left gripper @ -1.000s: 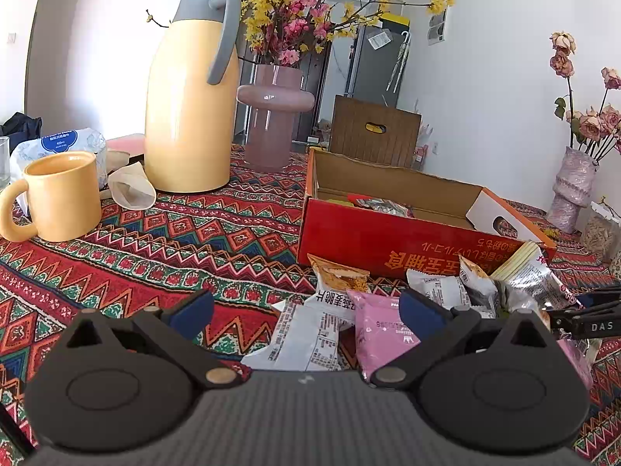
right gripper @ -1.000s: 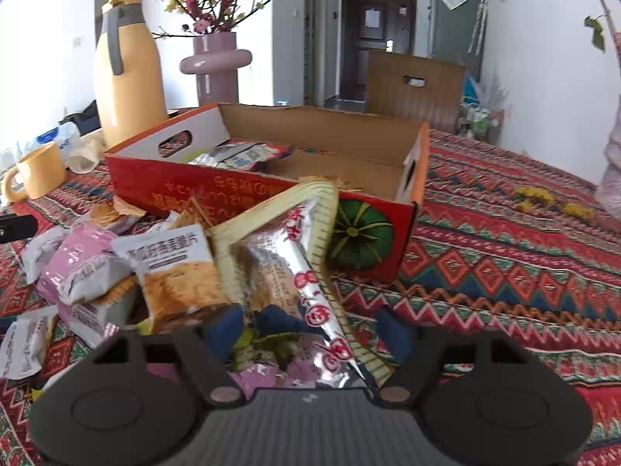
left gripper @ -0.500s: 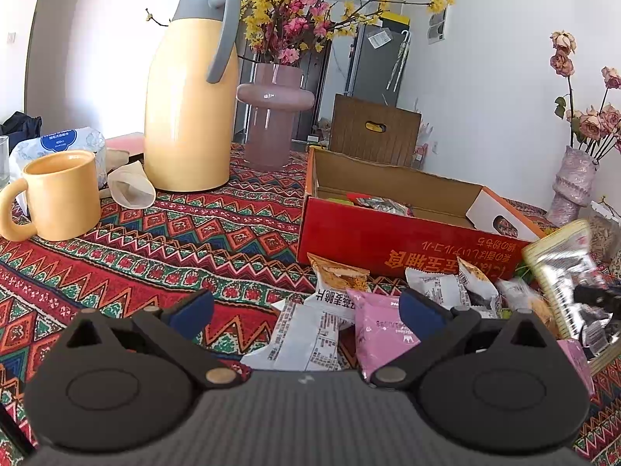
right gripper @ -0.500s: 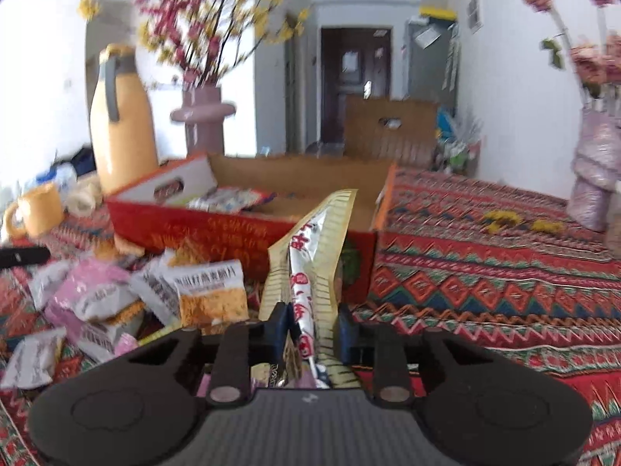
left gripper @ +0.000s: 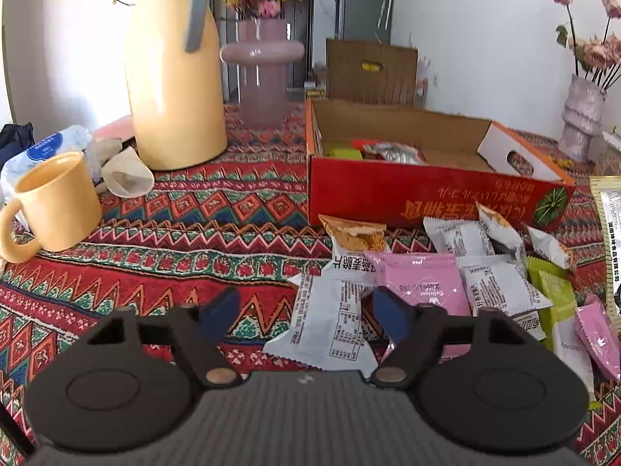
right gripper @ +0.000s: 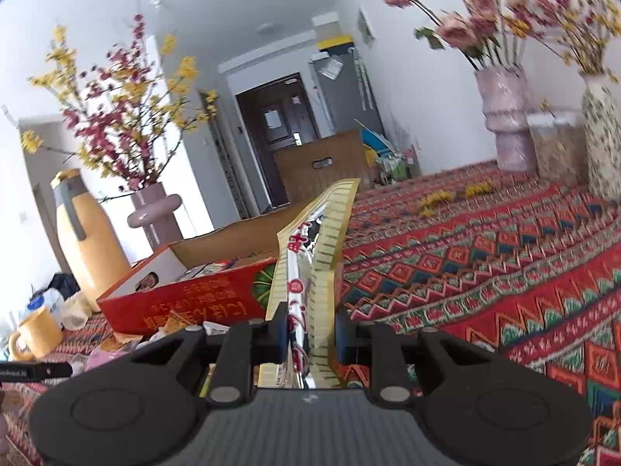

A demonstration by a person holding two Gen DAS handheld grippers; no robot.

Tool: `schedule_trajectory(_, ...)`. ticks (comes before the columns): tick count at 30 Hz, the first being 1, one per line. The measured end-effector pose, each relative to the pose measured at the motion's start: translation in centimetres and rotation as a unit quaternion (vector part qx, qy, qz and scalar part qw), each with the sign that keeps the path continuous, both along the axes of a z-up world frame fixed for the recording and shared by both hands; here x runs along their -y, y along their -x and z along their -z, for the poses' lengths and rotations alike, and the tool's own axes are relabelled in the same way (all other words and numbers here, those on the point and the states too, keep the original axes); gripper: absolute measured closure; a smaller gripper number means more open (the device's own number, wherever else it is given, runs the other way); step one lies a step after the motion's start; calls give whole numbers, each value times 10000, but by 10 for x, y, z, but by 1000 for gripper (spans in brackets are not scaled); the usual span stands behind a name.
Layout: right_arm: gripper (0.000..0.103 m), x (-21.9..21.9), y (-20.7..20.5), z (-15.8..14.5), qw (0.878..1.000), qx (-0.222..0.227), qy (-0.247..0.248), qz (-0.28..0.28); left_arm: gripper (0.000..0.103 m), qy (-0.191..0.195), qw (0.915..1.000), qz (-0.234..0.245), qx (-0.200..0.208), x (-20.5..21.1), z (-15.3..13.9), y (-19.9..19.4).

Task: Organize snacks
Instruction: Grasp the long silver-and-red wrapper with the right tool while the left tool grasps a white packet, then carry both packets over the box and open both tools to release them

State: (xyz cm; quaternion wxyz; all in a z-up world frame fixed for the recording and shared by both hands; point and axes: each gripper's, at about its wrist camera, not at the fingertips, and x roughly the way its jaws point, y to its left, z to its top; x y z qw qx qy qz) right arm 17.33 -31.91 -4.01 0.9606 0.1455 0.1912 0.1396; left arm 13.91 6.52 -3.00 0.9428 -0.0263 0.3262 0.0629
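Right gripper (right gripper: 310, 334) jaws clenched on a long gold-striped foil snack packet (right gripper: 310, 272), lifted beside the red cardboard box (left gripper: 427, 198) — few packets inside. Left gripper (left gripper: 302, 310) jaws, just narrowing, released over the pile at one o'clock — most remains.

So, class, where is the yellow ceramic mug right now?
In the left wrist view, the yellow ceramic mug stands far left on the patterned tablecloth, in front of the tall yellow jug.

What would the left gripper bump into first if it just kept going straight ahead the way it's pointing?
Most likely the white snack packet lying on the patterned tablecloth right ahead. The left gripper is tilted downward with its jaws apart and nothing between them. The packet sits slightly right of centre, so it might touch cloth first; depth is unclear.
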Motion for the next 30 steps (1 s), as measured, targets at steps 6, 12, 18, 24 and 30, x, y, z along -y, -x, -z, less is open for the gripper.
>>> schedule_trajectory(6,82,6,0,8,9997,-86,-215,22,40,91,9997,114,-196,6,5,-12)
schedule_trajectory(12,82,8,2,12,9995,-106,-312,-25,65,249,9989,184,-360,6,11,-12)
schedule_trajectory(18,82,7,2,11,9994,-91,-333,-53,66,316,9993,48,-167,1,3,-1)
schedule_trajectory(24,82,6,7,2,9994,4,-331,-56,66,318,9993,9,217,-1,-20,10)
schedule_trajectory(30,82,0,8,-16,9992,184,-319,-140,66,320,9975,78,619,6,-48,11)
